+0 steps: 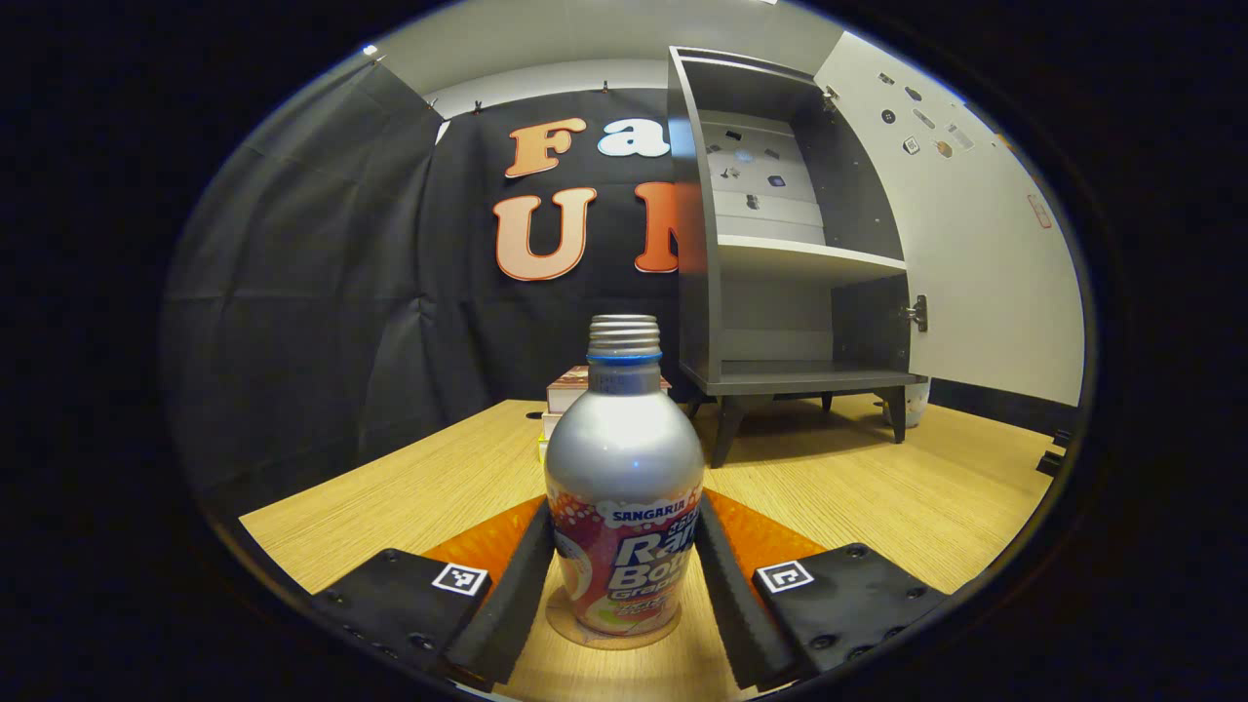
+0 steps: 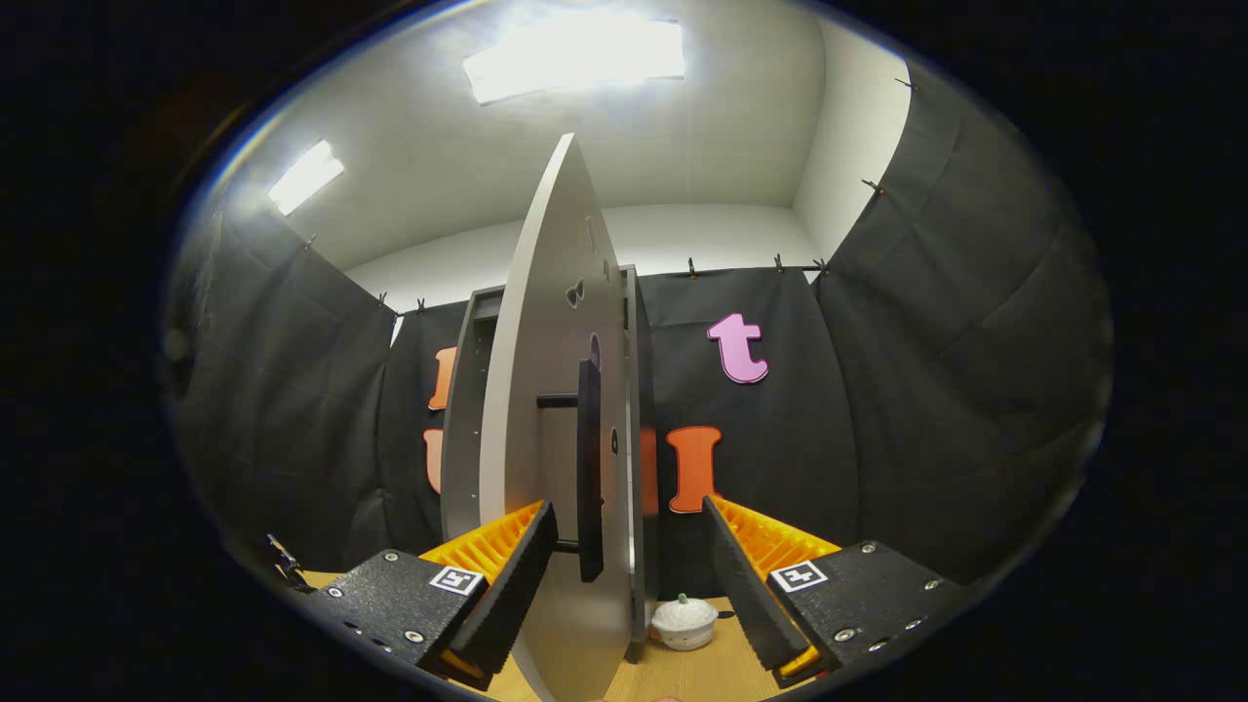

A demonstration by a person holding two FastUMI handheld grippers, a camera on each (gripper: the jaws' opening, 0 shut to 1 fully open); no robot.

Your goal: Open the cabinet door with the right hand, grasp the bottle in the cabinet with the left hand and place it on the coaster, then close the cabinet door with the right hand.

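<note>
A silver bottle [image 1: 624, 458] with a colourful label and a bare threaded neck stands upright on a round coaster [image 1: 624, 643] on the wooden table. My left gripper [image 1: 624, 502] is shut on the bottle, one finger pressing each side of its body. Behind it the grey cabinet [image 1: 780, 375] stands open, shelves bare, its white door [image 1: 975, 244] swung out to the right. In the right gripper view the door [image 2: 556, 390] is seen edge-on, with its black handle [image 2: 590, 468]. My right gripper [image 2: 626, 507] is open, its fingers either side of the door's edge and handle.
A small stack of books [image 1: 565, 390] lies just behind the bottle. A little white lidded pot [image 2: 684, 621] sits on the table near the cabinet's legs. Bare wooden tabletop [image 1: 877, 487] stretches between the bottle and the cabinet. Black cloth walls close in the booth.
</note>
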